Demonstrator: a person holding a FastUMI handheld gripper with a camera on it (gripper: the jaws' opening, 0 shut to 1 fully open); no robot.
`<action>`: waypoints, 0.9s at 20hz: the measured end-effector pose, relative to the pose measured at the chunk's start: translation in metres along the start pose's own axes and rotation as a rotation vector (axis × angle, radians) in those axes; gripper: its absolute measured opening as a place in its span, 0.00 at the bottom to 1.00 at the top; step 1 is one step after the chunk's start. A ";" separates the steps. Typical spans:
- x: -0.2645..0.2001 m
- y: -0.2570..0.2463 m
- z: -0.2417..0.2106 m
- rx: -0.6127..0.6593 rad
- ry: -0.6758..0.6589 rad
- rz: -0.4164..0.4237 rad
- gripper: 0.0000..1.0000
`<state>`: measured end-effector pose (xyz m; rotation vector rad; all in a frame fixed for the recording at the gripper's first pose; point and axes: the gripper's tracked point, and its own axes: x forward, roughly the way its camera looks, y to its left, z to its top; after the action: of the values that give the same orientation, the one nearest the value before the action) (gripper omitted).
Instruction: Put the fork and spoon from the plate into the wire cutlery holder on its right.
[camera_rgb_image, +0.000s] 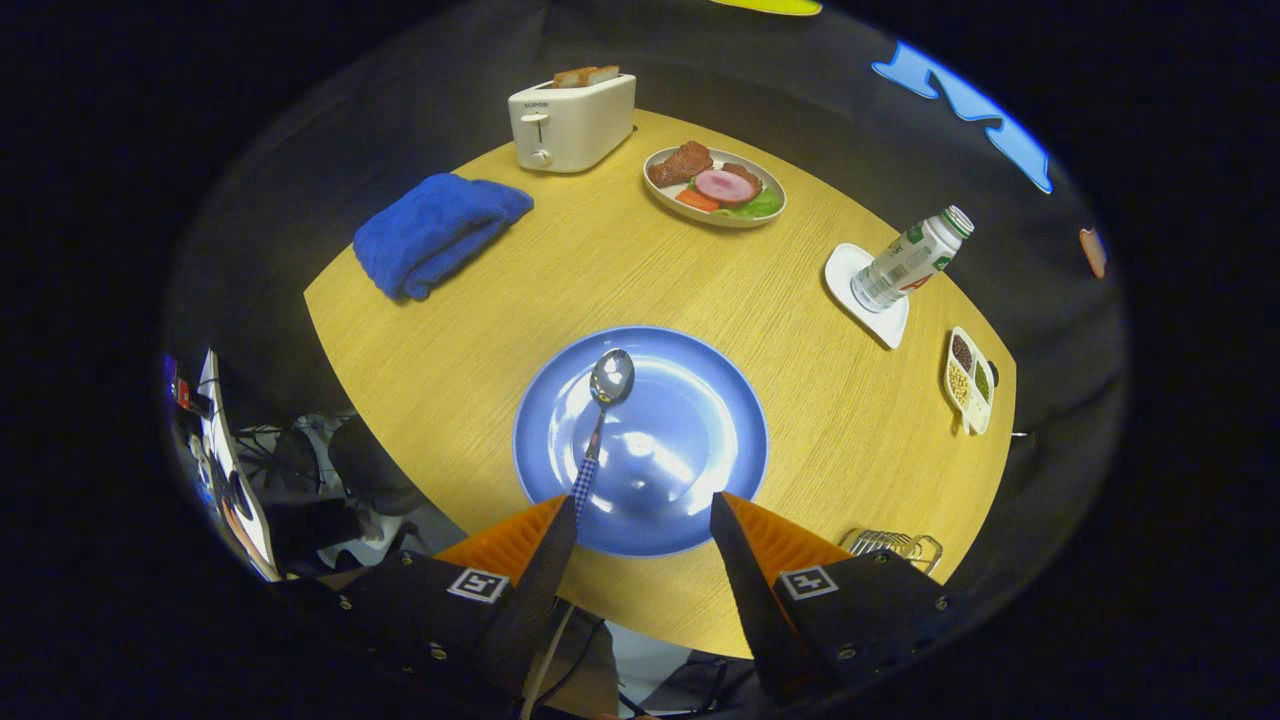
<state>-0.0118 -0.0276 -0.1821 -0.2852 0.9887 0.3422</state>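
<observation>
A staged dining scene in a recording booth, not a real home. A round wooden table (700, 290) is set like a breakfast table: a toaster (571, 122) holding toast, a plate of food (715, 185), a bottle (910, 260) on a coaster, a small dish of beans (969, 380), and a folded blue towel (435, 232). Black cloth walls close it in, and cables and equipment clutter the floor beside the table.

blue plate (690, 440); spoon (607, 400) handle blue-white checked; blue towel (435, 232); white toaster (572, 124); yellow wood table (600, 270).
</observation>
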 end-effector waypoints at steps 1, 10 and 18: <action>0.005 0.004 0.000 0.012 0.000 0.001 0.83; 0.057 0.024 -0.029 0.048 0.117 0.012 0.83; 0.074 0.025 -0.034 0.052 0.197 0.018 0.82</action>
<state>-0.0110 -0.0068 -0.2650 -0.2660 1.1933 0.3081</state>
